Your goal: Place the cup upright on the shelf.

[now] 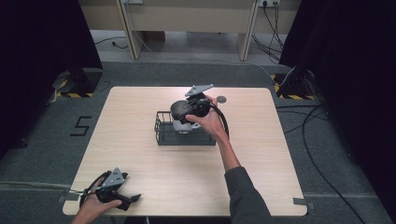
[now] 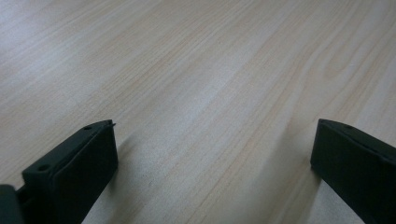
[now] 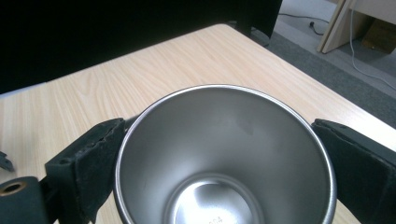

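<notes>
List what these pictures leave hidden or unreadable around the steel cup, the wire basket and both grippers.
- Steel cup: its outer wall and base are cut off by the bottom edge of the right gripper view; the stamped marking inside is too small to read.
- Wire basket: in the high view the right gripper and hand cover its contents.
- Left gripper: its body lies outside the left gripper view.
- Dark disc on the table: too small to identify.

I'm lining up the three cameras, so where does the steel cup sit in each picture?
High view: the steel cup sits mid-table over the black wire basket, under the right gripper.
Left gripper view: not in it; just tabletop between open fingers.
Right gripper view: the cup fills the lower centre, its rim between the fingers.
Shared landmark: the light wooden table.
</notes>
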The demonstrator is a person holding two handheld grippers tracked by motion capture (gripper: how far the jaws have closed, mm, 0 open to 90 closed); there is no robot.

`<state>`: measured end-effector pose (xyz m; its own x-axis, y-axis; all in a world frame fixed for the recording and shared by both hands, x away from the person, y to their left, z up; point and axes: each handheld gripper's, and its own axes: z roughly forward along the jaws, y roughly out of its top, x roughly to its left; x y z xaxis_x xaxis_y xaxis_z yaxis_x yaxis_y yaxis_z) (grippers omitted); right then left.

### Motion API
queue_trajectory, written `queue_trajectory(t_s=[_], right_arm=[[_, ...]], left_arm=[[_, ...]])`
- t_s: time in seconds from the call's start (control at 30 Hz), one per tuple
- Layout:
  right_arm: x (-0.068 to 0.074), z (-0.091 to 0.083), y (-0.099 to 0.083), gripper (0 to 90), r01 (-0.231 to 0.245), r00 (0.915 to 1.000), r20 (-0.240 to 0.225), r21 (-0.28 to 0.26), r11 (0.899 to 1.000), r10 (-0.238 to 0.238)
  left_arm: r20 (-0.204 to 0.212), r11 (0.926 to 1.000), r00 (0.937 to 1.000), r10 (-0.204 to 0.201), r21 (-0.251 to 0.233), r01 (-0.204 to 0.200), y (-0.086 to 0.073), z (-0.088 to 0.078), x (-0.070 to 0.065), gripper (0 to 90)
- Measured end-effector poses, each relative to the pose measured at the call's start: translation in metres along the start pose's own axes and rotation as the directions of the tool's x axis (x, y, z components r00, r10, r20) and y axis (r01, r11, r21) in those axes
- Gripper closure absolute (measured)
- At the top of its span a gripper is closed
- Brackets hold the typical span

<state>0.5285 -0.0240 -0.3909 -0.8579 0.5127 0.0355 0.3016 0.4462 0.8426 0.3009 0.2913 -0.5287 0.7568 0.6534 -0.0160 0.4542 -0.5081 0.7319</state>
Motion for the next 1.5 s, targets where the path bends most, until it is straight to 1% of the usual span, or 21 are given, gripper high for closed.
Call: queue_trajectory(t_s=[0.1,0.23,0.37,0.5,0.57,0.63,0.67,0.7,0.73,0.77,0.8,0.83,0.87,0.9,0.93,1.0,1.03,1.17,1.3,1.43,1.5], right_arm=[[-0.001,0.004,-0.005,5.8,0.005,1.0000,0.003,0.013,1.000,-0.005],[-0.002,0.005,-0.009,5.7,0.008,1.0000,-0.002,0.013,1.000,-0.008],[-0.002,0.004,-0.010,5.5,0.015,0.9999,0.002,0.014,1.000,-0.016],[0.001,0.002,-0.008,5.0,0.034,0.9991,0.023,0.021,0.999,-0.034],[0.001,0.001,-0.008,4.1,0.038,0.9990,0.025,0.017,0.999,-0.038],[0.001,-0.001,-0.007,4.3,0.034,0.9990,0.029,0.002,0.999,-0.034],[0.000,-0.003,-0.006,6.6,0.034,0.9991,0.026,-0.010,0.999,-0.034],[0.000,-0.004,-0.005,10.9,0.036,0.9991,0.023,-0.015,0.999,-0.036],[0.000,-0.006,-0.004,16.9,0.036,0.9993,0.011,-0.022,0.999,-0.036],[0.001,-0.007,-0.003,18.9,0.040,0.9991,0.010,-0.027,0.999,-0.040],[0.002,-0.008,-0.002,14.5,0.044,0.9988,0.023,-0.023,0.999,-0.043],[0.003,-0.009,-0.001,12.6,0.050,0.9983,0.031,-0.024,0.998,-0.049],[0.004,-0.011,0.000,16.5,0.044,0.9987,0.028,-0.039,0.998,-0.043],[0.004,-0.012,0.001,17.2,0.043,0.9987,0.028,-0.046,0.998,-0.042],[0.004,-0.014,0.001,13.8,0.041,0.9988,0.027,-0.054,0.998,-0.040],[0.005,-0.017,0.002,16.5,0.040,0.9988,0.032,-0.064,0.997,-0.038],[0.006,-0.018,0.001,14.6,0.040,0.9987,0.034,-0.069,0.997,-0.038],[0.006,-0.023,-0.001,15.3,0.031,0.9989,0.037,-0.086,0.996,-0.028],[0.009,-0.029,-0.005,15.1,0.032,0.9988,0.040,-0.103,0.994,-0.028],[0.012,-0.037,-0.009,15.1,0.027,0.9992,0.034,-0.130,0.991,-0.023],[0.013,-0.042,-0.011,15.2,0.030,0.9990,0.038,-0.137,0.990,-0.025]], left_arm=[[0.001,1.0000,1.0000,-0.001,0.000,0.001,0.000,0.000,0.000,0.0],[0.001,1.0000,1.0000,-0.002,-0.001,0.002,0.000,0.000,0.000,0.0],[0.001,1.0000,1.0000,-0.002,-0.001,0.002,0.000,0.000,0.000,0.0],[0.001,1.0000,1.0000,-0.002,-0.001,0.002,0.000,0.000,0.000,0.0],[0.001,1.0000,1.0000,-0.001,-0.001,0.001,0.000,0.000,0.000,0.0],[0.001,1.0000,1.0000,-0.002,-0.001,0.002,0.000,0.000,0.000,0.0],[0.001,1.0000,1.0000,-0.001,-0.001,0.001,0.000,0.000,0.000,0.0],[0.001,1.0000,1.0000,-0.001,0.000,0.001,0.000,0.000,0.000,0.0],[0.000,1.0000,1.0000,0.000,0.000,0.000,0.000,0.000,0.000,0.0],[0.000,1.0000,1.0000,0.001,0.000,-0.001,0.000,0.000,0.000,0.0],[0.000,1.0000,1.0000,-0.001,-0.001,0.001,0.000,0.000,0.000,0.0],[0.000,1.0000,1.0000,-0.001,-0.001,0.001,0.000,0.000,0.000,0.0],[0.000,1.0000,1.0000,-0.001,-0.001,0.001,0.000,0.000,0.000,0.0],[0.000,1.0000,1.0000,-0.001,-0.001,0.001,0.000,0.000,0.000,0.0],[0.000,1.0000,1.0000,-0.001,-0.001,0.001,0.000,0.000,0.000,0.0],[0.000,1.0000,1.0000,-0.001,0.000,0.001,0.000,0.000,0.000,0.0],[0.000,1.0000,1.0000,-0.001,0.000,0.001,0.000,0.000,0.000,0.0],[-0.001,1.0000,1.0000,-0.001,0.002,0.001,-0.001,-0.001,-0.001,0.0],[-0.004,1.0000,1.0000,-0.004,0.001,0.004,-0.001,-0.001,-0.001,0.0],[-0.005,1.0000,1.0000,-0.006,0.000,0.006,-0.002,-0.001,-0.002,0.0],[-0.005,1.0000,1.0000,-0.006,0.000,0.006,-0.002,-0.001,-0.002,0.0]])
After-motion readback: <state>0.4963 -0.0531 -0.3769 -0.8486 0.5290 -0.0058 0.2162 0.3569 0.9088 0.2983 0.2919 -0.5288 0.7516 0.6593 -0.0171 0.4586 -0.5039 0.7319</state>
